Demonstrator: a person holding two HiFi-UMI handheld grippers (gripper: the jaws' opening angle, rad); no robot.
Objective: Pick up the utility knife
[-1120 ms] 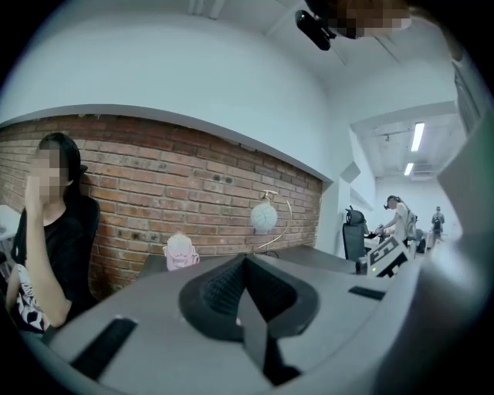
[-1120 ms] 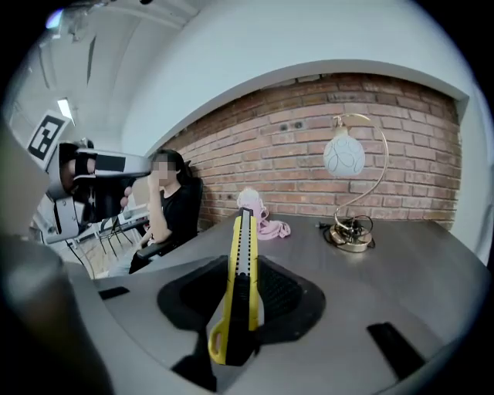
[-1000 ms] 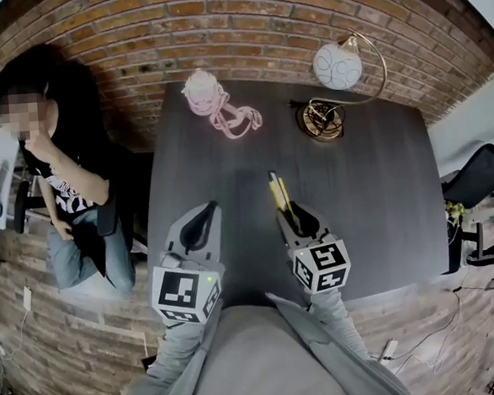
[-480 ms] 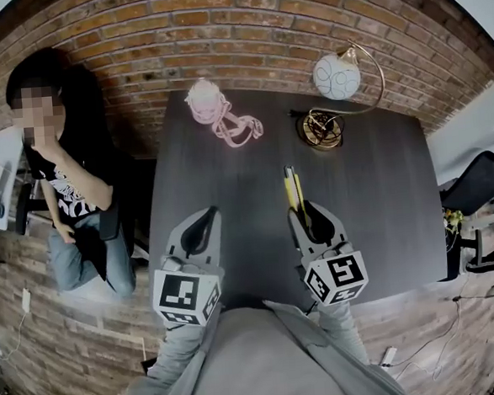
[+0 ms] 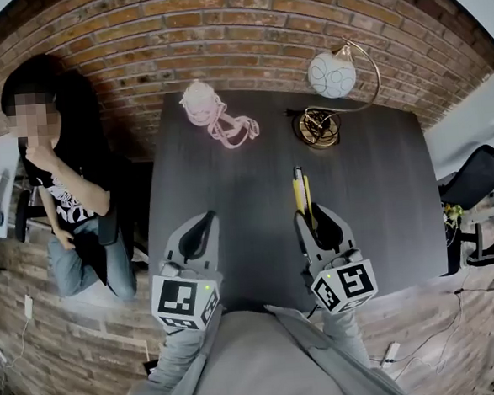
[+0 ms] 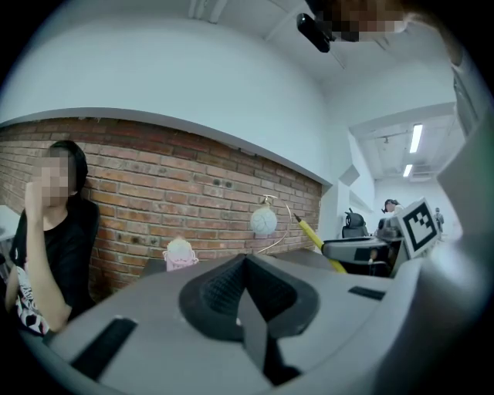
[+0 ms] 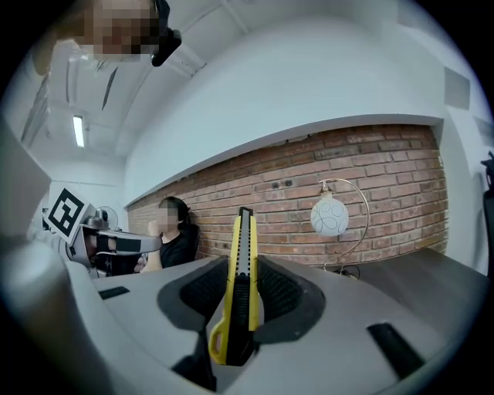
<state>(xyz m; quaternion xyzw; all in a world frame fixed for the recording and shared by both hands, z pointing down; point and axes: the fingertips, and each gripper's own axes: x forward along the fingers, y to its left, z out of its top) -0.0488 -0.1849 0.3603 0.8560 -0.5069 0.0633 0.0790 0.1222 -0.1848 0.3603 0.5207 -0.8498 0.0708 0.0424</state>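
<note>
Utility knife [image 7: 240, 278]: yellow, clamped between jaws of right gripper [image 5: 313, 220], held clear above tabletop [image 5: 373, 184]. Left gripper [image 6: 246, 271]: jaws together, empty. Pickup apparently done; nothing left.

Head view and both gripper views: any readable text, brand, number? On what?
No readable text anywhere.
Left cube, right cube: square marker patterns, no letters.
Shirt: white print, too small to read.
Knife: no brand visible.
</note>
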